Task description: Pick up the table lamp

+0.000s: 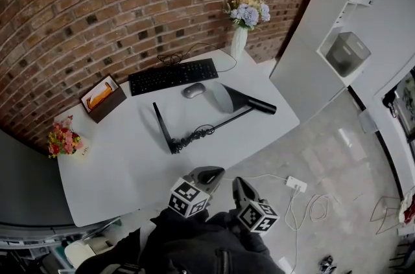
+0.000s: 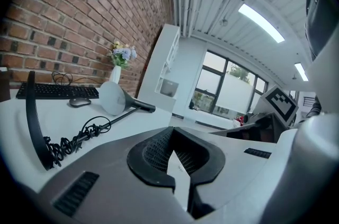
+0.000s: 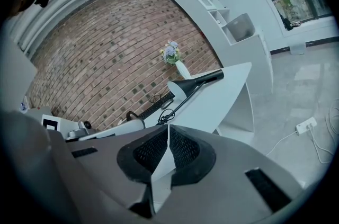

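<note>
Left gripper (image 1: pixel 210 171): jaws closed together, nothing between them.
Right gripper (image 1: pixel 238 182): jaws closed together, empty.
Table lamp (image 1: pixel 225 98): lying flat on the table (image 1: pixel 123 159), ahead of both grippers, untouched.

Bright, even light from ceiling strips (image 2: pixel 258 20), faint shadow beside table lamp (image 1: pixel 253 103), fisheye warping, dark vignetted corners.

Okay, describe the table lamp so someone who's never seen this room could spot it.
Find the white desk against the brick wall. On the near side of the keyboard and mouse lies the table lamp, tipped over flat. Unlike its neighbours it has thin black arms, a cone shade and a tangled cord.
</note>
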{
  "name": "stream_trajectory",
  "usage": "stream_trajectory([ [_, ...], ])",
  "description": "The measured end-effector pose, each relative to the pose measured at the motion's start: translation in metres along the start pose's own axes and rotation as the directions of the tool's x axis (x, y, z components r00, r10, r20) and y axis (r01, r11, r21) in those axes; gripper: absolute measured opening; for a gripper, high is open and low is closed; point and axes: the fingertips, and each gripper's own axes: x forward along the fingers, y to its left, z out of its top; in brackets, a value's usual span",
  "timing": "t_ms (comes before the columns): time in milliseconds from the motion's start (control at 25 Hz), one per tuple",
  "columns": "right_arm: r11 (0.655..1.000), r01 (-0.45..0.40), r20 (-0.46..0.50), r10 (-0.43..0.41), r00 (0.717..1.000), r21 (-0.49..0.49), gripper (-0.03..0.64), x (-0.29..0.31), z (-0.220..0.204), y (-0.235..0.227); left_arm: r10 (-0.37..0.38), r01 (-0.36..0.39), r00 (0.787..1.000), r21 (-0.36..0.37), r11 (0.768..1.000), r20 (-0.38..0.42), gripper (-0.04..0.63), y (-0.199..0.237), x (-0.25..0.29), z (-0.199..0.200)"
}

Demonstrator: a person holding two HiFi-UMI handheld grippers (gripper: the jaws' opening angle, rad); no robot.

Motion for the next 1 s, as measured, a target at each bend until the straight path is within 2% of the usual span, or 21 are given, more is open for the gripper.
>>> stream_trajectory([
  [120, 1.0, 0.003, -0.016, -0.002, 1.0, 0.013, 0.012, 0.0, -0.005, 0.0, -0.004, 0.004, 1.0, 0.004, 1.0, -0.013, 0.008, -0.005, -0.007, -0.009],
  [320, 1.0, -0.031, -0.055, 0.031, 0.998, 0.004, 0.012, -0.001, -0.016, 0.012, 0.08, -0.079, 0.997, -0.061, 0.995, 0.012, 0.008, 0.01, -0.026, -0.012],
  [440, 0.999, -0.039, -0.063, 0.039, 0.997, 0.003, 0.012, -0.002, -0.023, 0.015, 0.105, -0.103, 0.994, -0.08, 0.991, 0.018, 0.008, 0.014, -0.033, -0.015],
  [600, 0.999, -0.031, -0.058, 0.032, 0.998, 0.017, 0.012, -0.005, -0.026, 0.011, 0.086, -0.086, 0.996, -0.08, 0.993, 0.006, 0.008, 0.007, -0.028, -0.022],
  [840, 0.998, 0.002, -0.023, 0.0, 1.0, 0.06, 0.012, -0.008, -0.012, -0.011, 0.041, -0.042, 0.999, -0.039, 0.998, -0.025, 0.008, -0.006, -0.006, -0.023],
  [1000, 0.997, -0.005, -0.038, 0.008, 0.999, 0.078, 0.012, 0.0, -0.005, -0.019, 0.051, -0.053, 0.998, -0.048, 0.997, -0.03, 0.008, 0.001, 0.005, -0.018],
])
